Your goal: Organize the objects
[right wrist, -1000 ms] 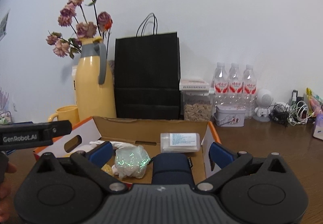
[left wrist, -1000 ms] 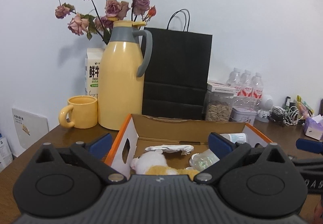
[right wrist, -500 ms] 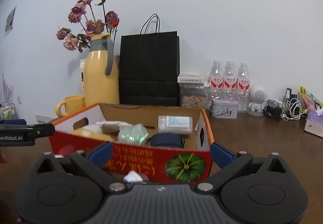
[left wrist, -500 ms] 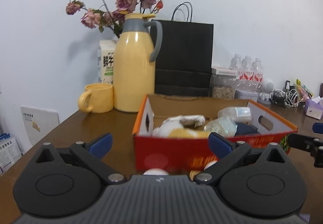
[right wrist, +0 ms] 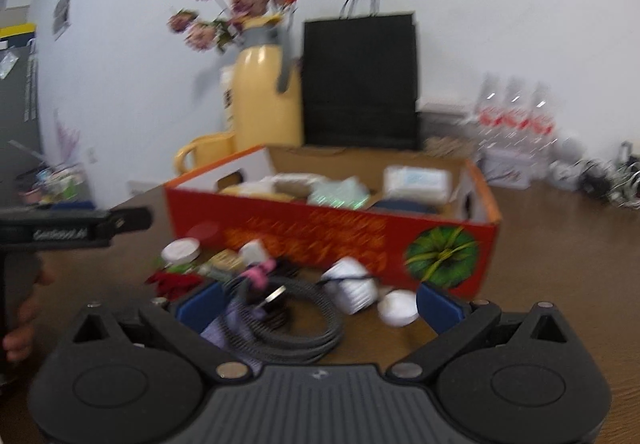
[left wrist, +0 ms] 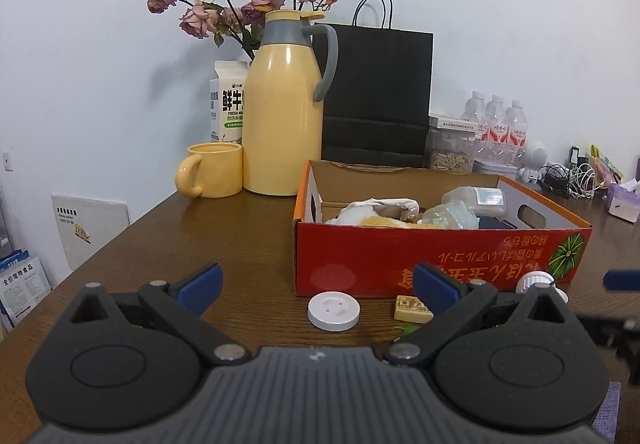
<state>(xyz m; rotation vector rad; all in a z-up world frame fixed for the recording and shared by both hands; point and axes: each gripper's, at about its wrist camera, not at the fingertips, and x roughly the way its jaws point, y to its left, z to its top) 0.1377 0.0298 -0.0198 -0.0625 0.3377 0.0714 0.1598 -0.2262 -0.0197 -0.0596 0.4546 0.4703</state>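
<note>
Right claw (right wrist: 316,302), jaws wide and empty, sits directly over the coiled cable (right wrist: 296,318) lying flat before the red box (right wrist: 332,240); left claw (left wrist: 318,284), equally wide, stands farther off.

On the surface (left wrist: 248,236) the box (left wrist: 420,260) sits before the paper bag (left wrist: 376,91), with the jug (left wrist: 286,111) and mug (left wrist: 214,169) to its left, bottles (left wrist: 498,123) behind its right, and a disc (left wrist: 334,311), small block (left wrist: 412,308) and coiled cable (right wrist: 296,324) before it.
</note>
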